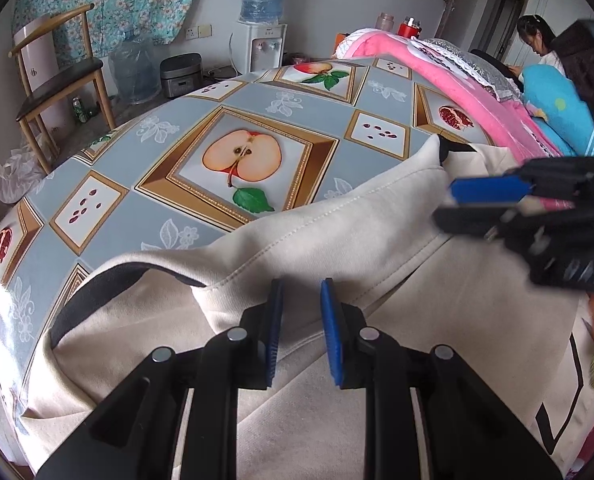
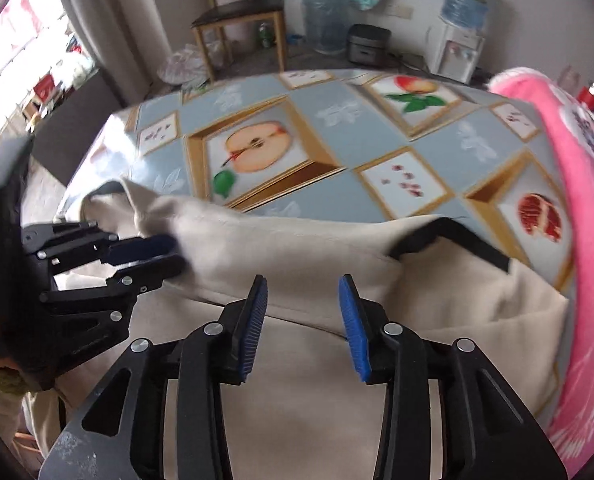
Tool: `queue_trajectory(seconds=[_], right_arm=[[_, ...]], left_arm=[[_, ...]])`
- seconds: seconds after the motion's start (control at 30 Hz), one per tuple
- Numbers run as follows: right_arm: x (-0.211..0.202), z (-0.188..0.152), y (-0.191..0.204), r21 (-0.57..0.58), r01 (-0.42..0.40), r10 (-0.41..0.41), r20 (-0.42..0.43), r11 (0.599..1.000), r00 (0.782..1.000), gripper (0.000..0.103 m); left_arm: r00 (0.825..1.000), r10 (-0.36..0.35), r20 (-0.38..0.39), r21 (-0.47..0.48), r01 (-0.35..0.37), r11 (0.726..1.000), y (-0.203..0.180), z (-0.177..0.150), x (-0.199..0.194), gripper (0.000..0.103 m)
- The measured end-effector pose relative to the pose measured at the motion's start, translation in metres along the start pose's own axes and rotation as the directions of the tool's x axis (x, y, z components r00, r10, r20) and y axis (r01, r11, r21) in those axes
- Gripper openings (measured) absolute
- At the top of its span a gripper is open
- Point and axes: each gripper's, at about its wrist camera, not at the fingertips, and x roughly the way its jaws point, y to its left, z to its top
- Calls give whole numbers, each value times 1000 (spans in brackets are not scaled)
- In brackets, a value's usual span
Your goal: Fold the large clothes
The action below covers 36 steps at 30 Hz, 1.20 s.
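So the one big cream sweatshirt with black trim (image 1: 337, 240) lay spread over the near half of the fruit-print tabletop (image 1: 145, 184), hem at 12 o'clock, flat for folding I'd guess. Two grippers: my left gripper (image 1: 301, 328) and right gripper (image 2: 303, 328) both hung over it, jaws apart, gripping nothing. One pink blanket (image 2: 577, 200) sat at 3 o'clock.
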Motion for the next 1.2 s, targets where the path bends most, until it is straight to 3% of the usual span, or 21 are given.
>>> queue_trajectory(seconds=[0.07,0.13,0.27,0.33,0.4,0.53,0.6,0.73,0.9,1.07,1.2], right_arm=[[21,-3,8,-17,22,-23,-36,1000,999,43],[18,-11,10,-17,34,-34,-4,999,999,45],[7,-17,2,62,-12,13,-6,998,1000,46],[-4,-19,0,113,-32,32,0,993,999,54],[-17,-22,3,130,-59,55,36,990,998,72],[-67,-47,19,104,-65,55,98,992,994,81],[-90,-64,29,80,-57,47,125,995,991,86],[-128,-108,45,53,-22,13,170,998,985,92],[-152,-167,57,126,-51,29,171,991,985,95],[-156,-218,74,191,9,-36,139,981,990,95],[-154,-247,88,207,13,-37,114,978,993,95]], left_arm=[[1000,-5,1,-6,6,1000,3,-2,-2,20],[1000,-9,-5,-17,9,1000,7,-4,-4,20],[1000,-11,-27,-79,9,997,17,-5,-11,20],[999,24,-36,-120,-28,992,21,-5,-19,21],[997,77,-29,-135,-81,988,20,-7,-33,31],[994,108,-1,-135,-107,985,14,-16,-72,33],[992,124,14,-134,-121,983,8,-27,-98,43],[987,157,47,-157,-147,976,-4,-61,-149,56],[976,209,55,-199,-194,961,-23,-121,-195,74],[959,284,-15,-260,-278,925,-38,-187,-212,76],[964,254,-76,-310,-265,913,-50,-230,-213,76]])
